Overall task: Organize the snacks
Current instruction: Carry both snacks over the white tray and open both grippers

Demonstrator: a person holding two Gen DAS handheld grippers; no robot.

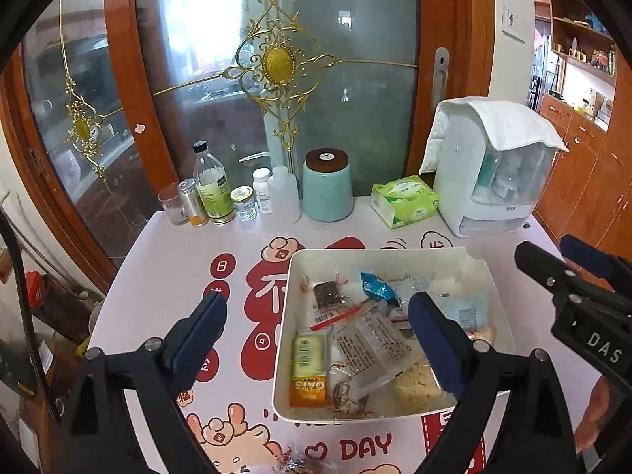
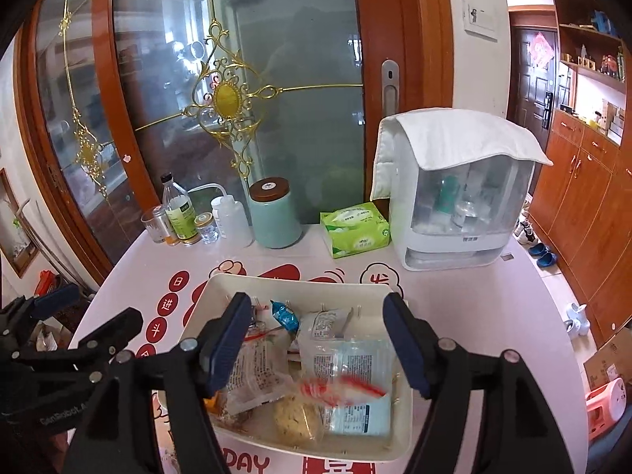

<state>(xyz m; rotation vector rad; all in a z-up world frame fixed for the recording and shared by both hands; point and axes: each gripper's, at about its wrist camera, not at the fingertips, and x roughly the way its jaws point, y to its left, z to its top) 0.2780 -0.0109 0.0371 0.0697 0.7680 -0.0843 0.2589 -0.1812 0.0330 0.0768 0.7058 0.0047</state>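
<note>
A white tray [image 1: 395,254] on the printed table holds several wrapped snacks: an orange and green oat bar [image 1: 310,371], a blue candy [image 1: 375,286], a clear printed packet [image 1: 371,345] and a pale cookie [image 1: 416,385]. My left gripper [image 1: 318,298] hangs open above the tray's left wall, with nothing between its fingers. My right gripper [image 2: 316,300] is open above the tray [image 2: 300,282] and grips nothing. Below it a red-striped wrapper [image 2: 339,389] looks blurred over a light-blue packet [image 2: 355,414]. Each gripper shows in the other's view, the right gripper [image 1: 547,247] and the left gripper [image 2: 104,304].
A loose candy [image 1: 294,464] lies at the table's near edge. Along the back stand a glass, small jars and bottles [image 1: 211,185], a teal canister [image 1: 327,185], a green tissue pack [image 1: 403,201] and a white appliance [image 1: 493,173] under a cloth. A glass door is behind.
</note>
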